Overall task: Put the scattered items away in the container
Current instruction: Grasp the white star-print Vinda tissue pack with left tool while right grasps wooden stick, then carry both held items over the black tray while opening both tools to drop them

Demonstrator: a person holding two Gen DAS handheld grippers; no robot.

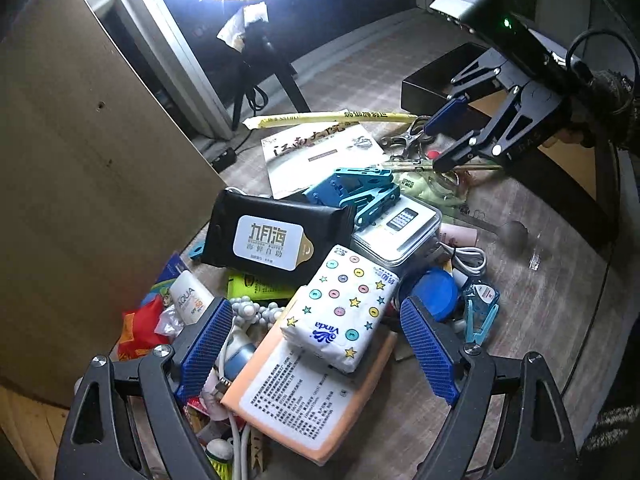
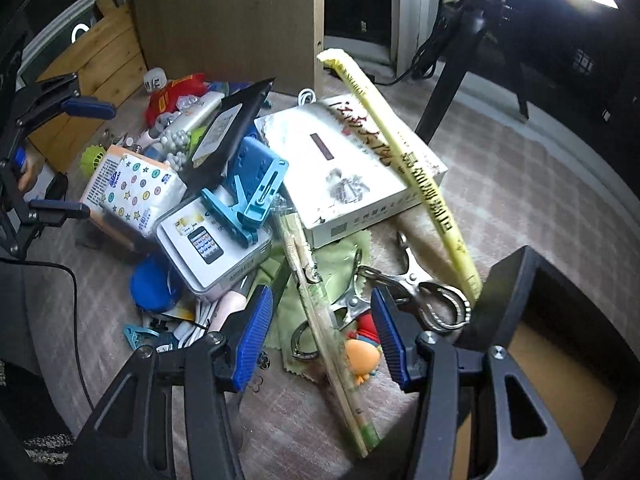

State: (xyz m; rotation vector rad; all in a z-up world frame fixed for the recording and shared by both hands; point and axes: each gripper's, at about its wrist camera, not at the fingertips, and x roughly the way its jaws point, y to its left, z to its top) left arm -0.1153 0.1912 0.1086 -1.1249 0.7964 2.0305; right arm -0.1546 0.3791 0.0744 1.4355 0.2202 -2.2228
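Observation:
A heap of small items covers the table. My left gripper (image 1: pixel 320 344) hangs open over a white Vinda tissue pack (image 1: pixel 340 308), which lies on a peach pack (image 1: pixel 296 404); its pads touch neither. My right gripper (image 2: pixel 322 336) is open too. Wrapped chopsticks (image 2: pixel 320 312), a metal clip (image 2: pixel 424 292) and an orange toy (image 2: pixel 360 356) lie below its gap on a green cloth (image 2: pixel 344 256). The black container (image 2: pixel 516 280) stands just right of it, also seen as the black container (image 1: pixel 428 84). Each view shows the other gripper: right gripper (image 1: pixel 446 136), left gripper (image 2: pixel 78 160).
A white box (image 2: pixel 344 160), a long yellow wrapper (image 2: pixel 400 152), a blue stand (image 2: pixel 256 184), a phone tin (image 2: pixel 212 248), a black wipes pack (image 1: pixel 276 236) and a blue lid (image 1: pixel 436 292) crowd the middle. A cardboard panel (image 1: pixel 80 160) stands left; tripod legs (image 1: pixel 280 76) behind.

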